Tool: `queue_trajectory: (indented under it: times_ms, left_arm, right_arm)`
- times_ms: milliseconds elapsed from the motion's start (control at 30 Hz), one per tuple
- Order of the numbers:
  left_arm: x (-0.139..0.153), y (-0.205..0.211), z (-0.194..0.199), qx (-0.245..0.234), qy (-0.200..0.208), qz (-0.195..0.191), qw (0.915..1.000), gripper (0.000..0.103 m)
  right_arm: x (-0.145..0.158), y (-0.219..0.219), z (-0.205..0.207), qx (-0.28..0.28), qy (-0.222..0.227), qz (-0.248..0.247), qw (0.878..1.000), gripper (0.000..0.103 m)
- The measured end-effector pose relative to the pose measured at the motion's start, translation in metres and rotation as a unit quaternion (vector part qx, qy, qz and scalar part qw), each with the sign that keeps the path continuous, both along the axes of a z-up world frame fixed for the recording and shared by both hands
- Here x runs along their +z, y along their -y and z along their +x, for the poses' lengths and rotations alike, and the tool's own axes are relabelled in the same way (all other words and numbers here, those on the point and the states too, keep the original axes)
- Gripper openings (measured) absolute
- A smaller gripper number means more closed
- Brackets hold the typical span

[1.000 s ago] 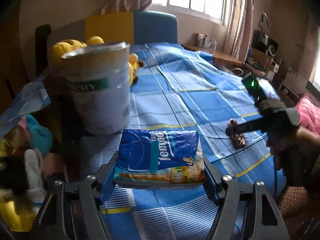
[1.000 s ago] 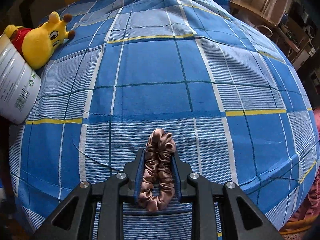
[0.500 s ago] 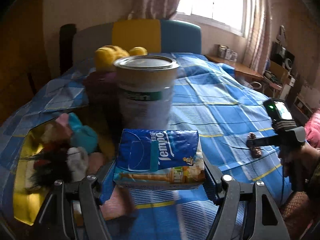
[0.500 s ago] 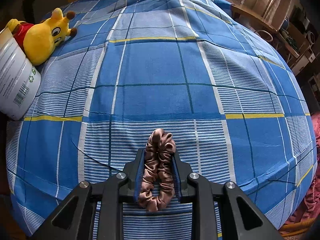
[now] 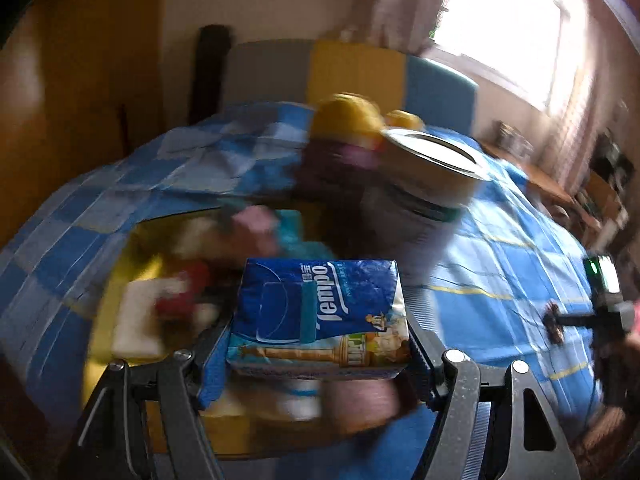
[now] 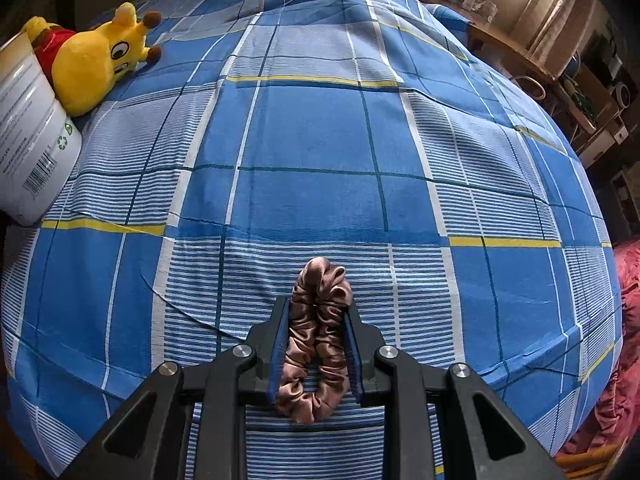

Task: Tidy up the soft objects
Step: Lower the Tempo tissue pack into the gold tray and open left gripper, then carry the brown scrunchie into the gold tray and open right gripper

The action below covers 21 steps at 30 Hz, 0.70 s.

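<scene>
My left gripper point(image 5: 316, 344) is shut on a blue Tempo tissue pack point(image 5: 320, 316) and holds it above a yellow box point(image 5: 120, 280) that lies on the bed and holds several blurred soft toys point(image 5: 248, 236). My right gripper point(image 6: 316, 320) is shut on a brown satin scrunchie point(image 6: 316, 340) and holds it just above the blue plaid bedspread point(image 6: 320, 152). The right gripper also shows in the left wrist view point(image 5: 556, 322), far right. A yellow plush toy point(image 6: 96, 64) in a red shirt lies at the far left of the bed.
A large white tin can point(image 5: 424, 196) stands on the bed beside the yellow box, touching the plush toy point(image 5: 348, 120); it also shows in the right wrist view point(image 6: 28, 136). A headboard point(image 5: 360, 72) and window lie beyond. Shelves and a desk point(image 6: 520, 52) stand right of the bed.
My left gripper has swung left with the tissue pack, from over the bedspread to over the yellow box of toys. My right gripper has barely moved and still holds the scrunchie.
</scene>
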State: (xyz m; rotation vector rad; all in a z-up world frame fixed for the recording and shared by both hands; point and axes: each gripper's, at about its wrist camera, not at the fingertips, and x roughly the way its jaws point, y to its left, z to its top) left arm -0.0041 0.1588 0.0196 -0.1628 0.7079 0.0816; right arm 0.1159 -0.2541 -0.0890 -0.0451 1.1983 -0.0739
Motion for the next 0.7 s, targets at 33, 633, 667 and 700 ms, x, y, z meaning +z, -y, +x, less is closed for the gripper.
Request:
queue_trajectory:
  times_ms: [33, 633, 667, 700]
  left_arm:
    - [-0.001, -0.016, -0.002, 0.017, -0.005, -0.013, 0.9998, 0.073]
    - [-0.06, -0.099, -0.017, 0.113, -0.091, -0.011, 0.9894, 0.084]
    - [-0.059, -0.099, -0.018, 0.115, -0.087, -0.007, 0.9895, 0.085]
    - [-0.058, -0.1, -0.018, 0.117, -0.084, -0.006, 0.9896, 0.085]
  right_arm:
    - [0.0, 0.0, 0.0, 0.0, 0.0, 0.0, 1.0, 0.025]
    - [0.0, -0.005, 0.0, 0.002, 0.0, -0.005, 1.0, 0.024]
    - [0.0, -0.005, 0.001, 0.002, 0.0, -0.004, 1.0, 0.024]
    - [0.001, -0.005, 0.001, 0.001, 0.0, -0.003, 1.0, 0.024]
